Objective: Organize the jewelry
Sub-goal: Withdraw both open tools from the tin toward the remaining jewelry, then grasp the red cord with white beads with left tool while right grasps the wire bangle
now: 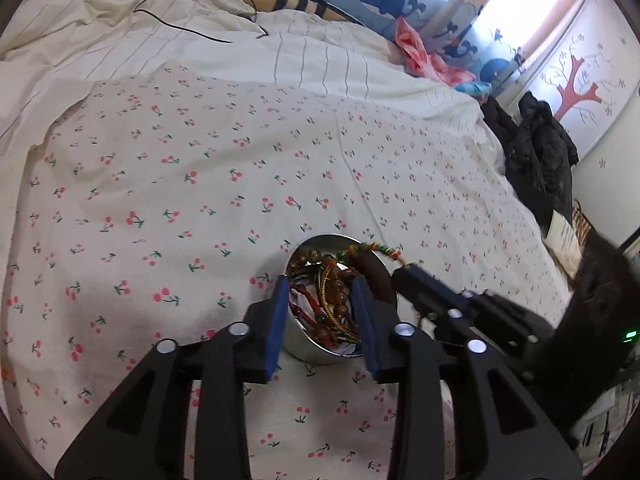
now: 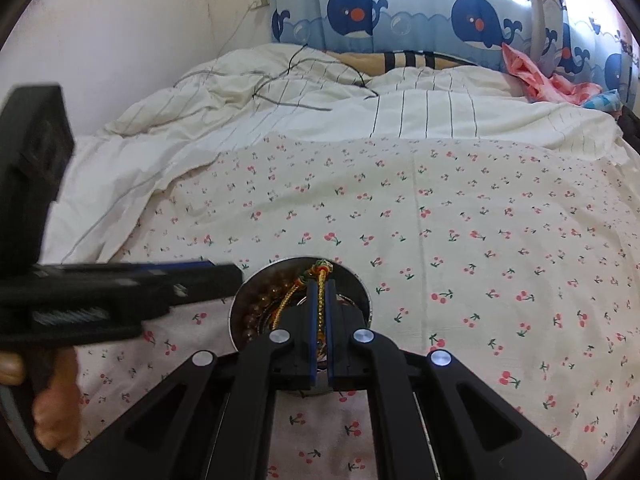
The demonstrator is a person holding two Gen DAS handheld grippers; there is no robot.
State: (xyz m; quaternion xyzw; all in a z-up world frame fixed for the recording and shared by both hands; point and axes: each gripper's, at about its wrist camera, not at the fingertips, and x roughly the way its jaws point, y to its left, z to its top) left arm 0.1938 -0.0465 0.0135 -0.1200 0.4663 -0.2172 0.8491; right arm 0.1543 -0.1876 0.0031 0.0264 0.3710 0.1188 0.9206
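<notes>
Near the lower centre of both views, a tin (image 1: pixel 304 344) on the bed (image 1: pixel 200 200) is holding most beads (image 1: pixel 340 300). The right hand-held gripper (image 2: pixel 320 300) is pinching a cord (image 2: pixel 320 280) over it; the left hand-held gripper (image 1: pixel 320 284) is hanging parted, empty. Only this cord seems left.

No readable text, label, brand, number or sign anywhere in either view; only pictures: whales on curtain (image 2: pixel 472 24), cherries on bed sheet (image 2: pixel 460 240).
</notes>
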